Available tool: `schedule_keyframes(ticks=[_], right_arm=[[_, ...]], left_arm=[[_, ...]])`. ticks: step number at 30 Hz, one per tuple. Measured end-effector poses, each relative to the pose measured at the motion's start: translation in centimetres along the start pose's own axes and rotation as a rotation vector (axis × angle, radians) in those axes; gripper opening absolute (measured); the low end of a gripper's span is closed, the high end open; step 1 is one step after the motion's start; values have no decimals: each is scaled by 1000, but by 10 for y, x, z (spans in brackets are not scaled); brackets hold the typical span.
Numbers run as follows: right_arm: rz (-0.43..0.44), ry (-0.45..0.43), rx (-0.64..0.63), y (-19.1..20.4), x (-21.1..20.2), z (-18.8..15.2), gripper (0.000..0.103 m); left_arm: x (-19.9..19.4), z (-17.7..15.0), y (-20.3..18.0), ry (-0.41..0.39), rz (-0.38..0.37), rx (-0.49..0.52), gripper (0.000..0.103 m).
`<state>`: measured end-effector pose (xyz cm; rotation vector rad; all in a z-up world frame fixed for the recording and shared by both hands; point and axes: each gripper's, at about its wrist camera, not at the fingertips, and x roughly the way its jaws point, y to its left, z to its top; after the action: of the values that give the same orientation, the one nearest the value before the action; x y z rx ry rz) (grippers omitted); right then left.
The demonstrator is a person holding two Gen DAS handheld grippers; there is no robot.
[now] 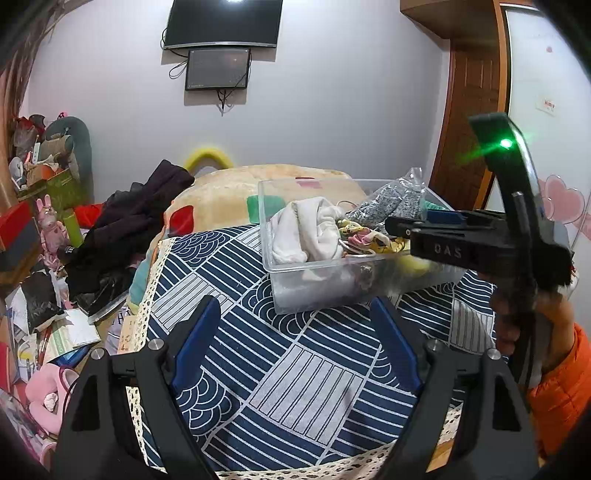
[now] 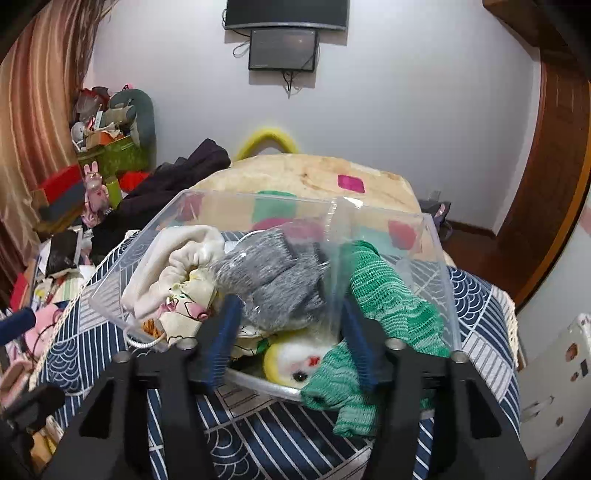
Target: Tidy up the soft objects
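The right claw (image 2: 290, 339) is spread, its 2 blue pads on either side of a bagged grey knit item (image 2: 273, 284) at the near rim of a clear plastic bin (image 2: 439, 280), pinching nothing. Just below the pads, a yellow-and-white plush toy (image 2: 291, 360) lies at the bin's near edge. A green knit cloth (image 2: 391, 306) drapes over that edge beside the right pad and hangs down onto the patterned cloth. To the left in the bin sit a white bundled cloth (image 2: 173, 266) and a printed drawstring pouch (image 2: 184, 306).

The left claw (image 1: 295, 332) is also spread and holds nothing, hovering over the blue-and-white patterned cloth (image 1: 295, 369) that covers the surface, short of the bin (image 1: 280, 280). From this side the right gripper's black body (image 1: 480, 243) reaches over the bin's right part, held by a hand in an orange sleeve (image 1: 561, 387).

Behind the bin lies a beige blanket with coloured patches (image 1: 229, 188), with dark clothing (image 1: 129, 229) heaped to its left. 2 dark screens (image 1: 221, 26) hang on the wall.
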<state>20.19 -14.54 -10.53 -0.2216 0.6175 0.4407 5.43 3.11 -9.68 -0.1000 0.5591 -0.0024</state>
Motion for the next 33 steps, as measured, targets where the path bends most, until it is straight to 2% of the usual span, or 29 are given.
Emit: schedule_keyframes(ticks=[5, 7, 11, 13, 14, 17, 20, 22, 26, 33], right_arm=[[13, -42, -1, -9, -24, 2, 57], [27, -74, 15, -13, -37, 4, 66], [44, -160, 41, -22, -72, 5, 71], [48, -207, 50, -28, -93, 5, 81], [53, -227, 55, -29, -100, 5, 83], [61, -299, 69, -34, -128, 4, 85], [59, -342, 77, -34, -144, 2, 92], [52, -370, 80, -33, -152, 0, 101], [43, -411, 80, -31, -166, -5, 103], [40, -408, 79, -26, -167, -11, 103]], left_arm=[[-4, 8, -6, -24, 4, 8, 84], [-9, 14, -9, -47, 2, 13, 84], [-23, 30, -18, -110, -10, 20, 84], [-30, 38, -24, -141, -19, 25, 84], [-35, 42, -27, -158, -22, 29, 84], [-47, 52, -35, -206, -25, 35, 89], [-60, 59, -43, -253, -25, 37, 95], [-68, 61, -46, -278, -23, 43, 99], [-83, 65, -50, -315, -16, 46, 102], [-96, 66, -47, -320, -40, 12, 103]])
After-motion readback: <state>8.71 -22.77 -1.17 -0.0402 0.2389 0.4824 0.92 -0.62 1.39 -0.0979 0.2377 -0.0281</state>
